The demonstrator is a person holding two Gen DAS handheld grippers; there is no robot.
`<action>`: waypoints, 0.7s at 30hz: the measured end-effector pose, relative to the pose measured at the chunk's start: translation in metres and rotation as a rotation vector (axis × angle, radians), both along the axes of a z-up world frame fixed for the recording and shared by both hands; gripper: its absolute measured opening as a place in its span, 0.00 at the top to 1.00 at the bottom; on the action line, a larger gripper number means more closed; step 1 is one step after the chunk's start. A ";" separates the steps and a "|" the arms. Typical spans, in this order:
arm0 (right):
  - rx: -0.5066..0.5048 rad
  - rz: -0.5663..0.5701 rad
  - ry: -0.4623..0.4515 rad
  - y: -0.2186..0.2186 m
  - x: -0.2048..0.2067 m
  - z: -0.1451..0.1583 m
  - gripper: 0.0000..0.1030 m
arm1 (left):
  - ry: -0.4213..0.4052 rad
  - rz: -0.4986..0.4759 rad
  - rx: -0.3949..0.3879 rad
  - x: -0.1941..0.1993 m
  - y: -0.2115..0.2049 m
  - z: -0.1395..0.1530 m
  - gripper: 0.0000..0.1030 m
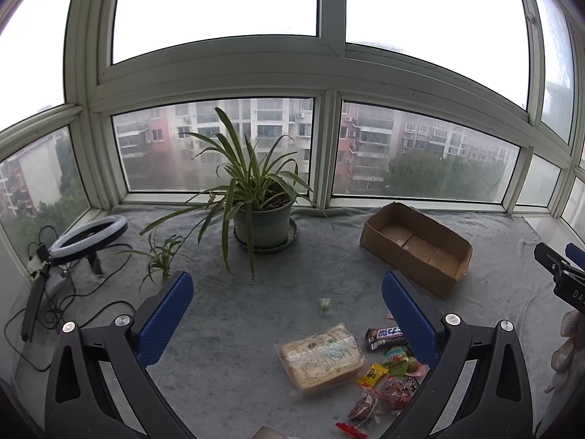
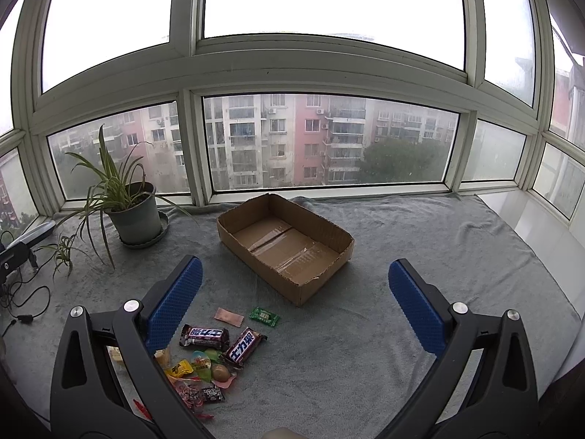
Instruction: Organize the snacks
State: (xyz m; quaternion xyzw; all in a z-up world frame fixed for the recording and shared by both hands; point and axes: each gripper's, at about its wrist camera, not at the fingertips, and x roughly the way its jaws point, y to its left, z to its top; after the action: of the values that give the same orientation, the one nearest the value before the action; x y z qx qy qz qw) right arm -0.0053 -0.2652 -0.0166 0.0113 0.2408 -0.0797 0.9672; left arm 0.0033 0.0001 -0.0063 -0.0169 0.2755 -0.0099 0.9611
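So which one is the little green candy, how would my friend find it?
Start at the open cardboard box on the grey cloth. Just in front of its near corner, a small green wrapped candy lies flat beside a pinkish packet. It is the only green wrapper lying apart from the pile, beyond the two dark chocolate bars.

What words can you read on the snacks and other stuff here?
"士力架" on the chocolate bar nearest the cardboard box.
The same brand, upside down, on the second chocolate bar.
"DA", cut off by the picture edge, on the right claw body.
Too small or blurred to read: the green candy, the yellow packet, the cracker pack and the other small wrappers.
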 end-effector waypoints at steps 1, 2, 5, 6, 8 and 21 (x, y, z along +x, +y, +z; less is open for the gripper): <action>0.001 0.001 0.000 0.000 0.000 -0.001 0.00 | 0.001 0.001 -0.002 0.000 0.000 0.000 0.01; 0.000 0.000 0.002 0.002 0.000 -0.004 0.00 | 0.004 0.001 -0.002 0.001 0.000 0.000 0.01; 0.001 0.000 0.003 0.001 0.000 -0.005 0.00 | 0.010 0.001 -0.001 0.002 0.001 -0.001 0.01; 0.001 0.000 0.003 0.001 0.000 -0.005 0.00 | 0.011 0.002 -0.002 0.003 0.001 -0.002 0.01; 0.000 0.000 0.005 0.002 0.000 -0.006 0.00 | 0.013 0.002 -0.004 0.004 0.001 -0.002 0.01; -0.001 0.011 0.043 0.006 0.013 -0.018 0.00 | 0.064 -0.011 -0.019 0.014 0.004 -0.017 0.01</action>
State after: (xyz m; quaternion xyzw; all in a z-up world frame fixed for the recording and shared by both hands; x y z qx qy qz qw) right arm 0.0078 -0.2595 -0.0347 0.0079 0.2615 -0.0747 0.9623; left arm 0.0171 0.0042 -0.0229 -0.0249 0.3060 -0.0172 0.9515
